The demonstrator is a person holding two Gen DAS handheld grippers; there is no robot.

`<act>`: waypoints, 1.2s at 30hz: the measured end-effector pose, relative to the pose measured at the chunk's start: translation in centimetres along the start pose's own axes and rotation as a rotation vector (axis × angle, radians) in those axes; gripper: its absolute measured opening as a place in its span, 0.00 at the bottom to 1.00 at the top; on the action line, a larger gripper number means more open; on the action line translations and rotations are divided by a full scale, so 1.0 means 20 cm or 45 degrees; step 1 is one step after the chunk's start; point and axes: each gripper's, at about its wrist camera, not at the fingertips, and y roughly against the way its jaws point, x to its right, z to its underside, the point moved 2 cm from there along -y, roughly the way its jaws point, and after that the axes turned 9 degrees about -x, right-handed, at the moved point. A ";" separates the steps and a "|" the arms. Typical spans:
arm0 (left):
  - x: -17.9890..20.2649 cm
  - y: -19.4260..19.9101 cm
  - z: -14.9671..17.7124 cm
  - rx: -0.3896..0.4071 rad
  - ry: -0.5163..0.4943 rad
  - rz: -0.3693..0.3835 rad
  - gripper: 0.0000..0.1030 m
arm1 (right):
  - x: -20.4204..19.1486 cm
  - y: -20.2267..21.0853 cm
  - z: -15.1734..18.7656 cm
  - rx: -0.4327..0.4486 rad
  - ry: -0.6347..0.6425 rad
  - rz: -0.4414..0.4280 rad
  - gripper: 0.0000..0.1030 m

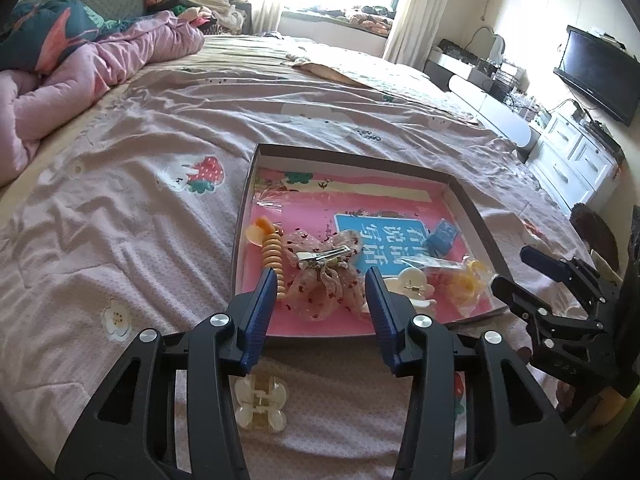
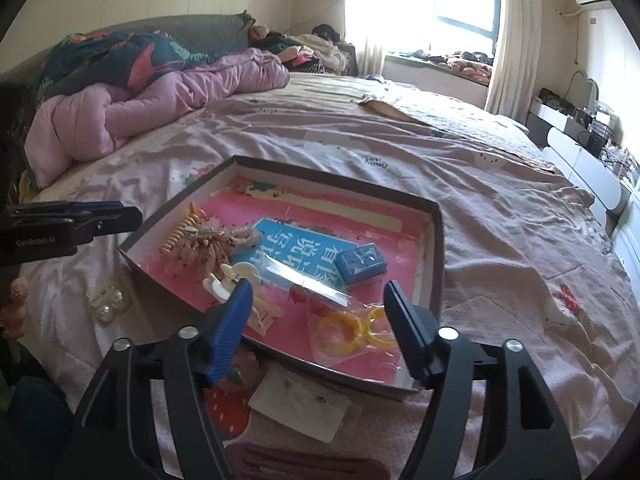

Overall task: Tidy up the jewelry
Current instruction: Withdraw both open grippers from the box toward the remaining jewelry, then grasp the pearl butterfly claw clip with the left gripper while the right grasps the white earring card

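On the pink bedspread [image 1: 120, 216], the left gripper [image 1: 320, 280], jaws apart and empty, hovers over a pearly cream claw clip [image 1: 260, 404] lying just outside the shallow cardboard tray's [image 1: 460, 188] near edge, best pinched squarely, while the right gripper [image 2: 318, 298], likewise apart, waits above a white earring card [image 2: 300, 406].

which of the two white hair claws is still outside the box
The pearly hair claw on the bedsheet beneath the left tongs; the other white claw lies inside the box.
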 end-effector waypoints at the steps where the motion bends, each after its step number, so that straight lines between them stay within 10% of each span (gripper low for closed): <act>1: 0.01 0.01 0.00 0.002 0.000 0.003 0.38 | 0.00 0.02 0.00 0.004 -0.005 0.002 0.70; 25: 0.14 0.22 0.12 0.072 -0.043 -0.003 0.85 | 0.12 0.34 0.17 0.073 -0.110 -0.004 0.90; 36: 0.19 0.27 0.20 0.071 -0.080 -0.055 0.87 | 0.15 0.44 0.23 0.087 -0.117 -0.011 0.91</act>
